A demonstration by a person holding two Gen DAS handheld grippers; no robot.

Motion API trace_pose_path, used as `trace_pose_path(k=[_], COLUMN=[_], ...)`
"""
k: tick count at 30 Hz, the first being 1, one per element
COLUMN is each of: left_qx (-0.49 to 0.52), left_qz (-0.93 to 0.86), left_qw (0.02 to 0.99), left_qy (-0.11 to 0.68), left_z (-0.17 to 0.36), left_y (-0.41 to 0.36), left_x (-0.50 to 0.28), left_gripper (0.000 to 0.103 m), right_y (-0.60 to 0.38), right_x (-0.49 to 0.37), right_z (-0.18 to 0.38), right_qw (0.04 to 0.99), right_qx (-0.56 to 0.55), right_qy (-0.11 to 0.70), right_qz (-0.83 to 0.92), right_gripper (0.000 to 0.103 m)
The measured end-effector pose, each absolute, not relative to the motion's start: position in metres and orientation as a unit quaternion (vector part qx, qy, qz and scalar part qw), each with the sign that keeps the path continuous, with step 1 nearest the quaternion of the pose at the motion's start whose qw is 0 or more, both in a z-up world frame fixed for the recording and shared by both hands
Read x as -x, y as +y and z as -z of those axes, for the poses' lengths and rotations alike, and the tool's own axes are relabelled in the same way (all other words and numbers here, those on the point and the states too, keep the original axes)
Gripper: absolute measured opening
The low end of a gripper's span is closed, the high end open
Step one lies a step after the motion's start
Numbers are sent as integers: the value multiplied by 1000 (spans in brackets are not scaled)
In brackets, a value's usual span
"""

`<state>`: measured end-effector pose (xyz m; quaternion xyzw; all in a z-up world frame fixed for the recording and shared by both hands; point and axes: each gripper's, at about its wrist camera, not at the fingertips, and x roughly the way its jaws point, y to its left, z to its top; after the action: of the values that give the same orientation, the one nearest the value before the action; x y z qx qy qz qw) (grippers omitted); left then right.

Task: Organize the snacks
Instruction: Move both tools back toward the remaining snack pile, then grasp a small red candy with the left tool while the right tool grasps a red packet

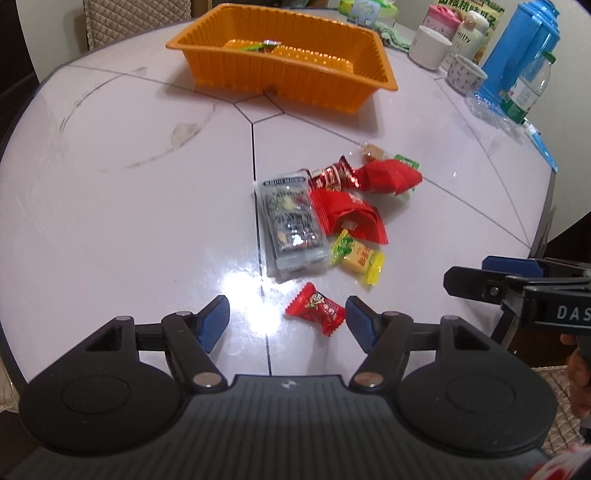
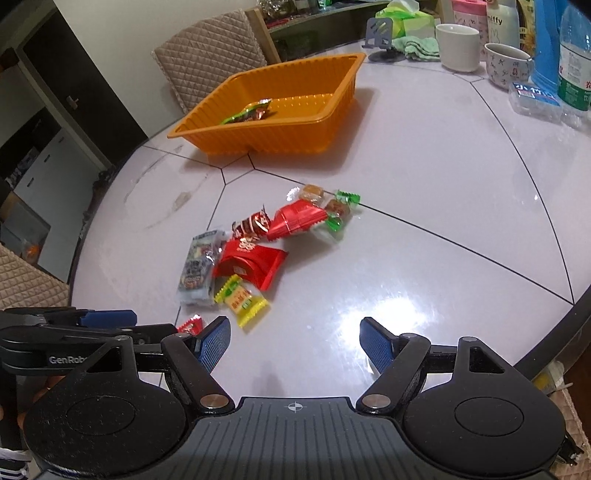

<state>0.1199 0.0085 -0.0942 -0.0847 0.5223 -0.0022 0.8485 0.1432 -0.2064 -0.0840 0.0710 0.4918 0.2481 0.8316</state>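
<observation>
Snacks [image 1: 325,206] lie in a loose heap on the pale round table [image 1: 129,221], straight ahead of the left gripper [image 1: 287,321] and ahead and to the left of the right gripper [image 2: 295,343]. Nearest the left gripper, a small red candy [image 1: 316,312] sits between its blue pads, close to the right-hand pad and clear of the other; the jaws stand wide and grip nothing. Beyond it come a yellow wrapped sweet [image 1: 356,256], a clear packet with dark print [image 1: 291,225], and several red packets [image 1: 347,214], their writing too small to read. The right gripper's jaws are also spread wide over bare tabletop, holding nothing. Farther out stands an orange tray [image 2: 332,122] with one green-wrapped snack [image 2: 251,110] inside. Past the tray, at the table's far edge, are a white bottle [image 2: 500,22] reading "miffy", two cups [image 2: 458,46], a blue jug [image 1: 524,51] and a green-labelled water bottle [image 1: 528,88]. The left tool's body reads "GenRob", cut off.
</observation>
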Motion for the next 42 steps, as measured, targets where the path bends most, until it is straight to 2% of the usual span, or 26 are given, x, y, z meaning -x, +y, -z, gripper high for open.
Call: trace_pose_path(k=[9,21,25,27,31,38,42], left_qx=[105,76,67,67,51,44,47], left_qz=[-24,-46,-55,-55,-51,-46,-46], left_qw=[840,846,849,850,854,857,857], left_qy=[531,526,522,520,516,512,511], left_z=[109,118,117,116,115,114,114], left_y=[1,-10,-9,-10,-16,-20,-19], left_x=[-130,-126,-121,-121,-120,-122,-121], left_gripper=[66,65,49,45,44,24,22], right_y=[-215,-221,-220,-219,-216,-214,-212], right_x=[-146,-156,-161,-163,-168,-176,-181], right_z=[90,98,99,100,100,99,99], right_qw=[828,820,818,816,813,812,811], right_qx=[-69,-59,-56,-54,-49,-44,-43], right_qy=[500,507,507,508,507,503,501], right_qz=[-244,-258,-267,-271,-282,-293,-299], right_gripper=[76,76,76,76,76,76,76])
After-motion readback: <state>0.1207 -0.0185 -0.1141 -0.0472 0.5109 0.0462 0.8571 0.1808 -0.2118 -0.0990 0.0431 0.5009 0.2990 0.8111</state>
